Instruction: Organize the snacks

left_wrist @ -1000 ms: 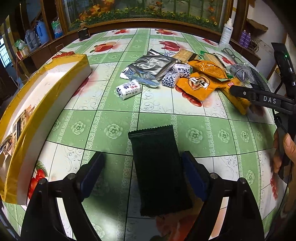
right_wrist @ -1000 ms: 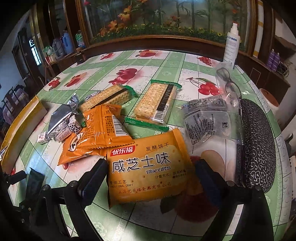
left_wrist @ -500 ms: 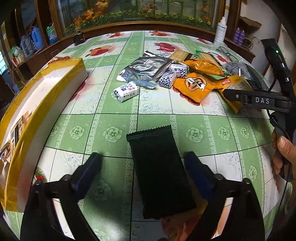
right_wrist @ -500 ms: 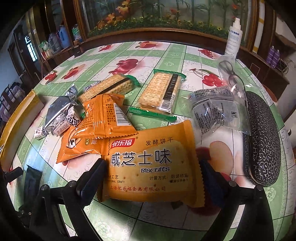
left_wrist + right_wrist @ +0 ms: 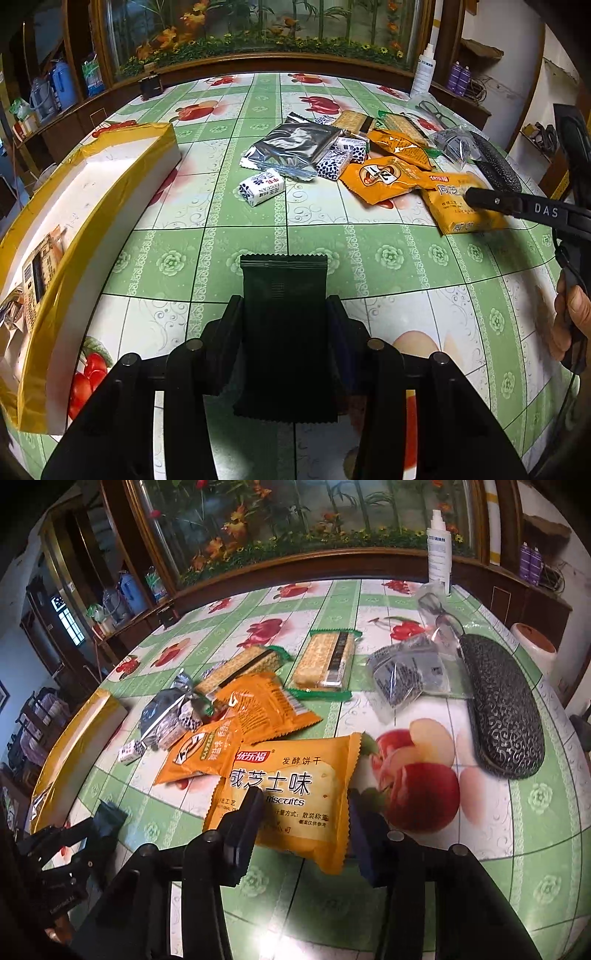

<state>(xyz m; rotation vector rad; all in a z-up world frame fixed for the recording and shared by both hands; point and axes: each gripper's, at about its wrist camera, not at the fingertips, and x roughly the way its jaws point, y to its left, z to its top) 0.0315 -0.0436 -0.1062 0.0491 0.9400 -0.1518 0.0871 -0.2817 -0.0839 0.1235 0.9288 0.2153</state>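
A dark green snack packet [image 5: 284, 332] lies lengthwise on the tablecloth between the fingers of my left gripper [image 5: 284, 306]. Its jaws are closing and both pads press the packet's long sides. In the right wrist view an orange biscuit packet [image 5: 295, 786] sits between the fingers of my right gripper [image 5: 303, 801]. Those jaws are closing too, with the pads against the packet's two edges, and the packet is tilted. The same orange packet [image 5: 454, 206] shows at the right of the left wrist view, partly behind a right-gripper finger [image 5: 517, 206].
A long white box with yellow tape [image 5: 74, 206] lies along the left. Mid-table lie a silver packet [image 5: 295, 147], a small white candy [image 5: 262, 186], orange packets [image 5: 384, 177] and cracker packs [image 5: 325, 657]. A glasses case [image 5: 498, 709], a clear bag [image 5: 410, 672] and a spray bottle [image 5: 439, 550] stand right.
Both grippers' jaws have closed in from wide apart onto their packets. The orange biscuit packet has turned and tilted between the right fingers. The dark packet now points straight ahead.
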